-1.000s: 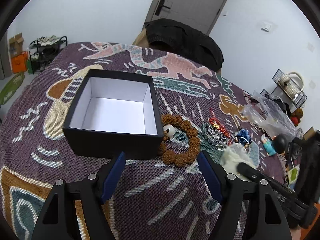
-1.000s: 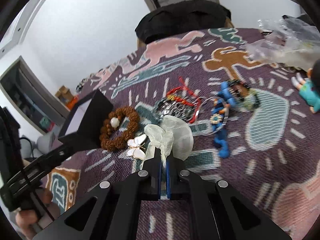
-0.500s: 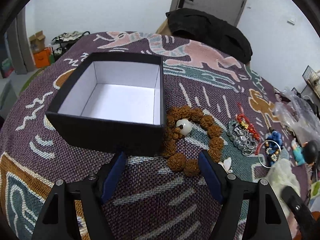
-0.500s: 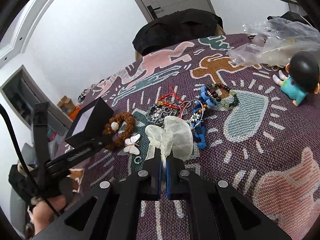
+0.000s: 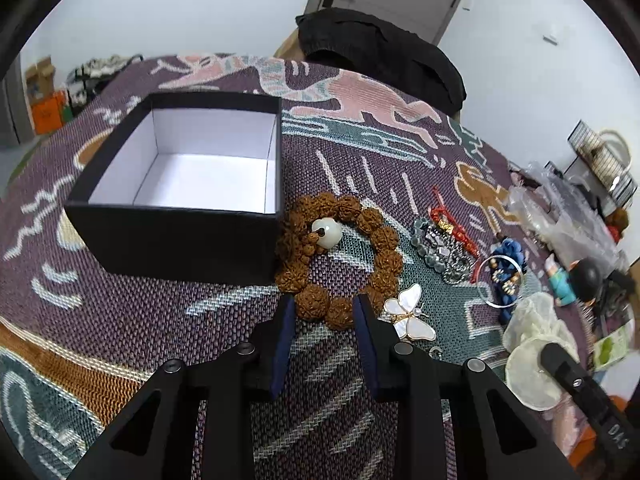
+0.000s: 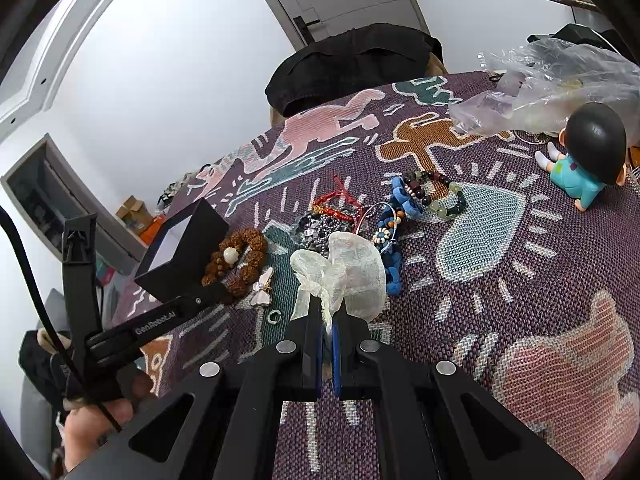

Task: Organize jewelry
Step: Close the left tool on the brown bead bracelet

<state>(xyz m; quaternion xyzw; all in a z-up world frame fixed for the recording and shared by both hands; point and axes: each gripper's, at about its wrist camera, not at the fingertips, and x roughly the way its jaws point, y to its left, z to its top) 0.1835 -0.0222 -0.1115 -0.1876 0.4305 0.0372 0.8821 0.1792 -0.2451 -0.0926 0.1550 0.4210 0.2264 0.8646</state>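
On the patterned purple cloth (image 5: 168, 320) my left gripper (image 5: 324, 312) was closing around the near beads of the brown seed bracelet (image 5: 340, 264) — its blue pads just at two beads, though I couldn't tell whether they pressed yet. The bracelet lay against the right wall of the open black box (image 5: 176, 236), its white bead (image 5: 327, 233) near the box corner. A white butterfly brooch (image 5: 410, 314) sat just right of my fingers. My right gripper (image 6: 327, 312) was clamped tight on a sheer cream pouch (image 6: 348, 272) — other beaded pieces lay beyond it
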